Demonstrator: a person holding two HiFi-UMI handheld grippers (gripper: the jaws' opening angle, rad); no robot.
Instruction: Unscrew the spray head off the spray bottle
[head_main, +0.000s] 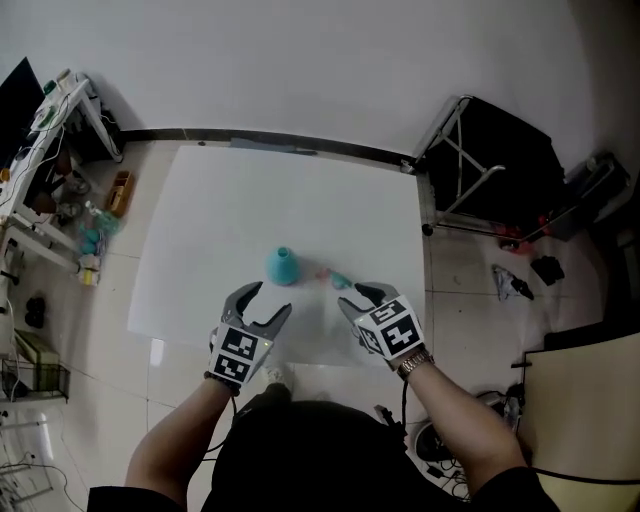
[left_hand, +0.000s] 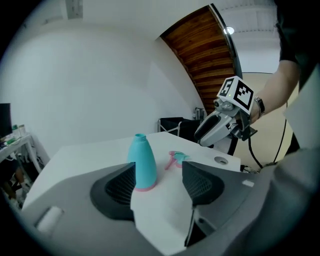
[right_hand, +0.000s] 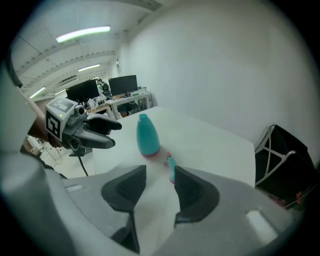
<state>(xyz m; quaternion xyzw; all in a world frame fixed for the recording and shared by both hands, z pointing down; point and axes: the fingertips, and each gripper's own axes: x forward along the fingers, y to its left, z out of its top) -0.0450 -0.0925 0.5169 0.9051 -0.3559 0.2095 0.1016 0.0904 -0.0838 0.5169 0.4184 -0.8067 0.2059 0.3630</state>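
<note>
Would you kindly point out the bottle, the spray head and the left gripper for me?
bottle (head_main: 282, 266), head view, middle of its teal body.
spray head (left_hand: 180, 157), left gripper view, its teal part.
left gripper (head_main: 272, 298), head view, midway between its open fingertips.

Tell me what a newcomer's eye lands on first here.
A teal spray bottle stands upright, its neck bare, at the middle of the white table. Its spray head lies on the table just right of it in the head view. The left gripper and the right gripper hover open and empty near the front edge.
</note>
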